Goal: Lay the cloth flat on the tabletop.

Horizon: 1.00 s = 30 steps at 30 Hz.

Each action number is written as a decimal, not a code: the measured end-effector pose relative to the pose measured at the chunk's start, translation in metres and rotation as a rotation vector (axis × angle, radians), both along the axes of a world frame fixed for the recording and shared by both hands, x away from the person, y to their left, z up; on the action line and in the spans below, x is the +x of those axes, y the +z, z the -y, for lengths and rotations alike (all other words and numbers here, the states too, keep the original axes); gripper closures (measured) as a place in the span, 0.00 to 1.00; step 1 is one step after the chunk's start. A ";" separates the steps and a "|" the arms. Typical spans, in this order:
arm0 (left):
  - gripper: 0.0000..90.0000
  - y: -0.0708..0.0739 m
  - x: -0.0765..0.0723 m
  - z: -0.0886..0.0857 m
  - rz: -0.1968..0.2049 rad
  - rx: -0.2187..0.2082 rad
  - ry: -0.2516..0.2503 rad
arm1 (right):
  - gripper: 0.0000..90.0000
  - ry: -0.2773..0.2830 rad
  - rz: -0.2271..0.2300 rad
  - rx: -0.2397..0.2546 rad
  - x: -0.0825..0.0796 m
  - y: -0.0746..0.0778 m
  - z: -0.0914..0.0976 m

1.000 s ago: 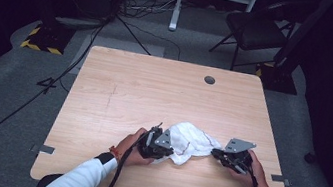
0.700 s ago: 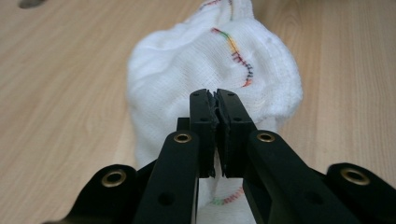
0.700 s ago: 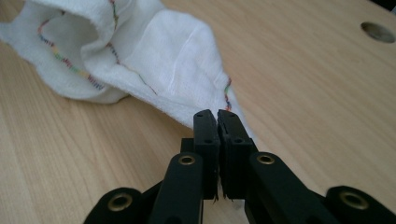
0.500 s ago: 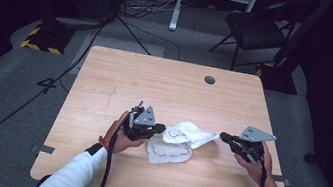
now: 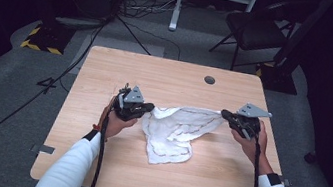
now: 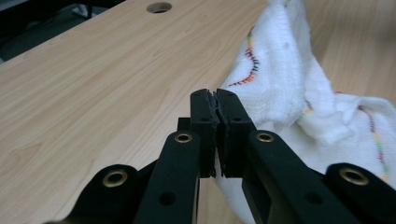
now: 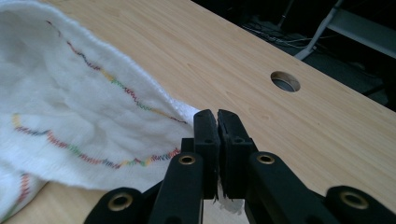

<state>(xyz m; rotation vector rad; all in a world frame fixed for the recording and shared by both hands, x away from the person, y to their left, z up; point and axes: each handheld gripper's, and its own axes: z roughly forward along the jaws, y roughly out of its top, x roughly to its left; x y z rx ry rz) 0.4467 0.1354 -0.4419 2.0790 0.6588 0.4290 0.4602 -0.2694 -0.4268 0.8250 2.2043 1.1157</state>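
Note:
A white towel with coloured stitching hangs stretched between my two grippers above the wooden table; its lower part droops onto the tabletop. My left gripper is shut on the towel's left corner. In the left gripper view the jaws pinch the cloth, which spreads away to the right. My right gripper is shut on the opposite corner. The right gripper view has the towel running off to the left of the closed jaws, with a scrap of cloth poking out below them.
A round cable hole sits near the table's far edge. Beyond the table stand a dark chair and a white stand. Cables cross the grey floor at the left, beside a yellow-black striped base.
Both hands have pulled apart and risen, the left leftward and the right rightward. The towel, bunched between them a second ago, is now drawn out into a wide span.

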 end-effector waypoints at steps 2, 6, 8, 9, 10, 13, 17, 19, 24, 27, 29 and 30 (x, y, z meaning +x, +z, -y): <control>0.96 -0.002 0.006 -0.001 -0.013 0.004 0.009 | 0.97 -0.008 0.000 -0.009 0.007 -0.001 -0.004; 0.96 -0.007 0.018 -0.004 -0.023 0.022 0.042 | 0.97 -0.041 -0.004 -0.024 0.023 -0.003 -0.015; 0.96 -0.010 0.024 -0.004 -0.029 0.039 0.062 | 0.97 -0.048 -0.008 -0.028 0.030 -0.005 -0.021; 0.96 -0.012 0.027 -0.005 -0.034 0.044 0.070 | 0.96 -0.055 -0.011 -0.042 0.035 -0.007 -0.026; 0.96 -0.014 0.031 -0.005 -0.041 0.051 0.081 | 0.96 -0.063 -0.015 -0.051 0.039 -0.008 -0.029; 0.95 -0.020 0.039 -0.006 -0.063 0.061 0.108 | 0.92 -0.097 -0.005 -0.070 0.048 -0.012 -0.038; 0.83 -0.026 0.046 -0.009 -0.084 0.065 0.161 | 0.79 -0.109 -0.006 -0.082 0.051 -0.018 -0.046; 0.66 -0.024 0.045 -0.011 -0.087 0.068 0.175 | 0.70 -0.118 -0.032 -0.064 0.051 -0.019 -0.046; 0.51 -0.014 0.034 -0.013 -0.060 0.062 0.176 | 0.65 -0.074 -0.060 0.001 0.043 -0.017 -0.039; 0.46 -0.011 0.020 -0.009 -0.052 0.076 0.155 | 0.65 -0.037 -0.062 0.003 0.035 -0.017 -0.038; 0.43 -0.011 0.012 -0.006 -0.060 0.082 0.127 | 0.64 -0.001 -0.076 0.004 0.028 -0.018 -0.037; 0.41 -0.011 0.006 -0.004 -0.065 0.081 0.109 | 0.64 0.010 -0.074 -0.004 0.025 -0.018 -0.036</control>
